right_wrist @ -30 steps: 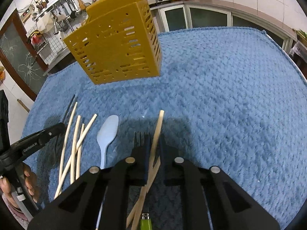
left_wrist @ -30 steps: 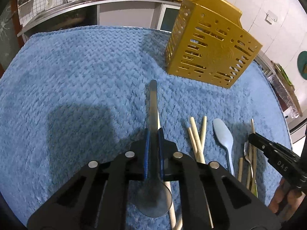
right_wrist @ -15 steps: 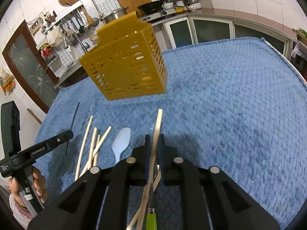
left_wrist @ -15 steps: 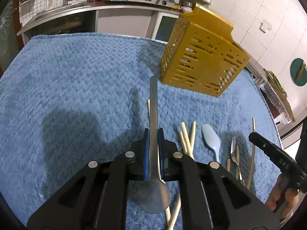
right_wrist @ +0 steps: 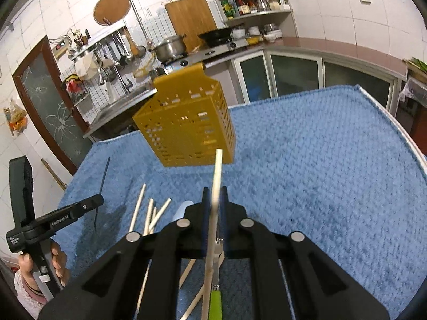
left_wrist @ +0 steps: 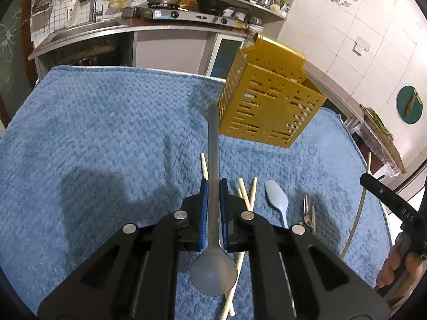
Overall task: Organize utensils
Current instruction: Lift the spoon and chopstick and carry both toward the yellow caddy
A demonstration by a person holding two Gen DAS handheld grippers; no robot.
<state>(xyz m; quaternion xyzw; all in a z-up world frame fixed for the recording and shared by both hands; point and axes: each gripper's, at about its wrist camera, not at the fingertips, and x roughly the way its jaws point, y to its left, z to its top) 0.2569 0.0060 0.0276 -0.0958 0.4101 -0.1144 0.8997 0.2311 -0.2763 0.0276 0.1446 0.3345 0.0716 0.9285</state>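
Note:
My left gripper (left_wrist: 213, 184) is shut on a grey metal spoon (left_wrist: 213, 160), bowl toward the camera, handle pointing at the yellow perforated utensil basket (left_wrist: 269, 106). My right gripper (right_wrist: 214, 193) is shut on a wooden chopstick (right_wrist: 216, 176), held above the cloth and pointing toward the basket (right_wrist: 186, 130). On the blue cloth lie loose chopsticks (left_wrist: 246, 194), a light-blue spoon (left_wrist: 277, 200) and a fork (left_wrist: 307, 209). The chopsticks (right_wrist: 149, 212) also show in the right wrist view, with a green-handled utensil (right_wrist: 214, 304) under the gripper.
A blue textured cloth (left_wrist: 106, 138) covers the table. The kitchen counter with sink and stove (left_wrist: 165, 13) runs behind it. The table's right edge (right_wrist: 395, 122) is near cabinets. Each gripper shows at the edge of the other's view (left_wrist: 387, 197) (right_wrist: 66, 216).
Both grippers have risen off the cloth. The right gripper shut on the chopstick and lifted it. The left one raised the spoon, and more of the kitchen shows.

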